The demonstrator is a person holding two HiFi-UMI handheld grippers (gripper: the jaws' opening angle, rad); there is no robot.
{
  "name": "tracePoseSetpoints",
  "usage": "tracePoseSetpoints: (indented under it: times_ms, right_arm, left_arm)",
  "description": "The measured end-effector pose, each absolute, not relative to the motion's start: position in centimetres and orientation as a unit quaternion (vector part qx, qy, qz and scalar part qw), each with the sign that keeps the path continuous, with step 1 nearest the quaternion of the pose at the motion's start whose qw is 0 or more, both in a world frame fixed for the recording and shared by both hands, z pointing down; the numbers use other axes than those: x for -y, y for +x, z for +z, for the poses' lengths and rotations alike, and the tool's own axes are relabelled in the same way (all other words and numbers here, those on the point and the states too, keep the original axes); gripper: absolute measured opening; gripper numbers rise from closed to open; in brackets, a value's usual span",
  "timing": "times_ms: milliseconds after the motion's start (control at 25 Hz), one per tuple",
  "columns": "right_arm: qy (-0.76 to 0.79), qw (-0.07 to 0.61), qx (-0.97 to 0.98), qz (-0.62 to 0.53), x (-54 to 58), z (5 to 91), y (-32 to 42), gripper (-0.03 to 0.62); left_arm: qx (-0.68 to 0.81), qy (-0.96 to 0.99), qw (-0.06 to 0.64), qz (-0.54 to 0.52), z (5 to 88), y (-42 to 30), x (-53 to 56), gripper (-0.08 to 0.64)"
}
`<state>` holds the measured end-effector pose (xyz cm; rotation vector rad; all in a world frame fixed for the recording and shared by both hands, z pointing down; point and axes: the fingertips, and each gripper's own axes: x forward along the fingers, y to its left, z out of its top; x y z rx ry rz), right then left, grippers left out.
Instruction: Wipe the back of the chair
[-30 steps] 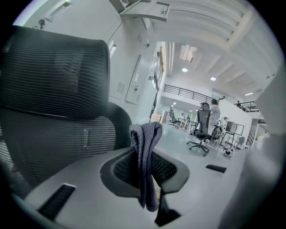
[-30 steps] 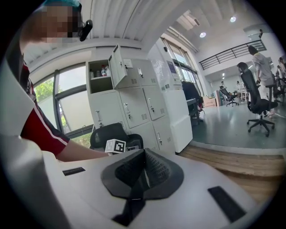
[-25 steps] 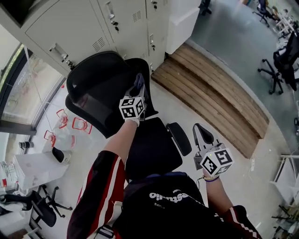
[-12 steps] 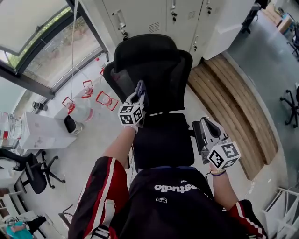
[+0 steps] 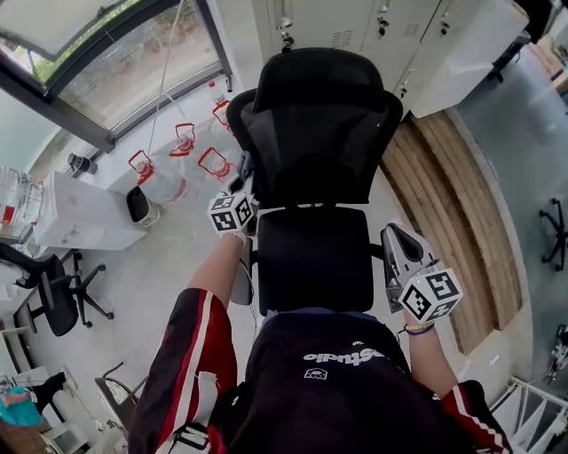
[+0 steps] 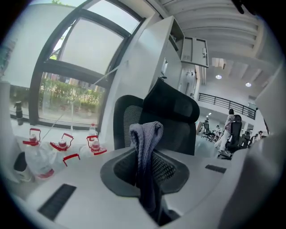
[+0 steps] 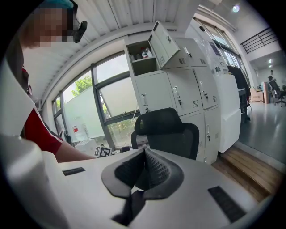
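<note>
A black office chair stands in front of me, its mesh back (image 5: 319, 133) upright above the seat (image 5: 315, 257). My left gripper (image 5: 243, 180) is at the left edge of the chair back, shut on a grey-blue cloth (image 5: 246, 164). In the left gripper view the folded cloth (image 6: 146, 134) sticks up from between the jaws of the left gripper (image 6: 145, 156), with the chair back (image 6: 178, 120) a little beyond it. My right gripper (image 5: 397, 241) hangs to the right of the seat, shut and empty. Its closed tips (image 7: 144, 153) point toward the chair (image 7: 167, 129).
Several water jugs with red handles (image 5: 177, 151) lie on the floor left of the chair, below a window. Grey lockers (image 5: 355, 27) stand behind it, a wooden platform (image 5: 461, 195) to the right. A white box (image 5: 71, 213) and another office chair (image 5: 44, 293) are at far left.
The head view has swung so the chair now faces me squarely. My left gripper with the cloth now sits at the left edge of the chair back. The right gripper stays beside the seat.
</note>
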<state>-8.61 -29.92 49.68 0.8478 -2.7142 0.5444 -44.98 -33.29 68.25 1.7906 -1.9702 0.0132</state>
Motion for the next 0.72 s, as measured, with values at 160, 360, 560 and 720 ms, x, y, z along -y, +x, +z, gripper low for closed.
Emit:
tracePoseSetpoints:
  times_ms: [160,360,560,720]
  right_arm:
    - [0.300,0.131,0.925,0.191,29.9,50.5,-8.2,0.014]
    - [0.320,0.138,0.917,0.192,30.9,51.6,-6.4,0.014]
    - [0.344,0.137,0.906,0.207,31.3,52.0,-4.5,0.014]
    - [0.353,0.132,0.902,0.212,32.1,52.2,-3.6,0.014]
  left_arm:
    - [0.727,0.645,0.236,0.013,70.2,-46.9,34.1,0.058]
    - [0.741,0.627,0.236,0.039,72.5,-48.9,36.2,0.058]
    - [0.741,0.624,0.240,0.059,73.4,-49.0,37.7,0.057]
    - [0.743,0.618,0.246,0.071,74.2,-48.4,39.0,0.055]
